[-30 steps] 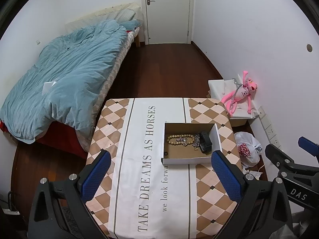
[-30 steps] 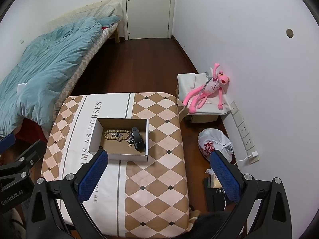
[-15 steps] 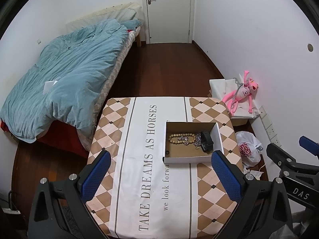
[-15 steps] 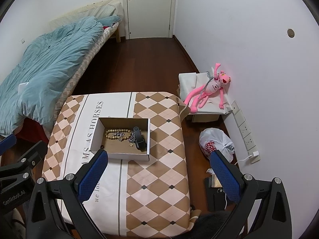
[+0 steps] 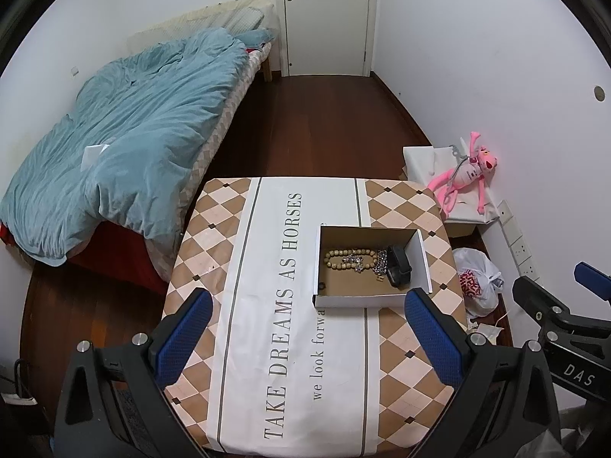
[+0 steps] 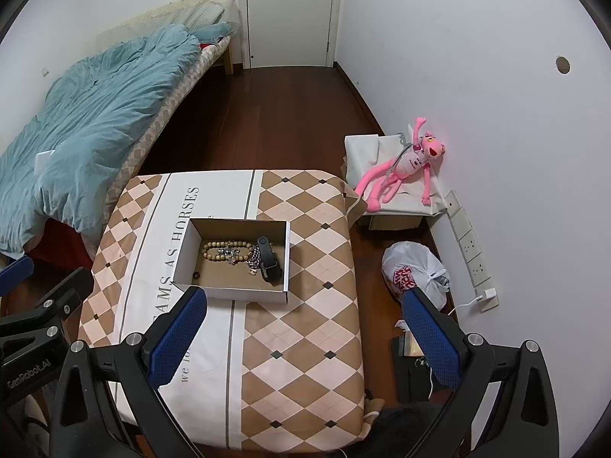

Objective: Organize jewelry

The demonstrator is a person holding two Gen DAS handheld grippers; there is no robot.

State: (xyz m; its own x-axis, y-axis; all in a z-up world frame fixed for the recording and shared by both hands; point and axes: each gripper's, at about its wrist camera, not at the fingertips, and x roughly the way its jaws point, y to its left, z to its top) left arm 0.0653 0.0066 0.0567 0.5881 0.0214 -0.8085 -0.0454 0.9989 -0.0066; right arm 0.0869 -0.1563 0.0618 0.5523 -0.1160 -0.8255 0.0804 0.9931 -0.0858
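Note:
An open white cardboard box (image 5: 366, 300) (image 6: 229, 293) sits on the patterned tablecloth (image 5: 267, 305) (image 6: 305, 324). Inside lie a wooden bead bracelet (image 5: 345, 258) (image 6: 223, 250), a silver chain (image 5: 381, 261) (image 6: 254, 258) and a black wristband (image 5: 398, 270) (image 6: 269, 263). My left gripper (image 5: 307, 337) is open and empty, held high above the table's near side. My right gripper (image 6: 303, 337) is open and empty, high above the table's near right. Each gripper shows at the other view's edge.
A bed with a blue duvet (image 5: 126, 145) stands to the left. A pink plush toy (image 6: 404, 164) lies on a white box by the right wall. A white plastic bag (image 6: 414, 273) and wall sockets (image 6: 471, 252) are on the right. A closed door (image 5: 324, 19) is at the back.
Both grippers have drifted slightly back and up, so the table and box appear a little farther. Both stay open and empty. The jewelry in the box has not moved.

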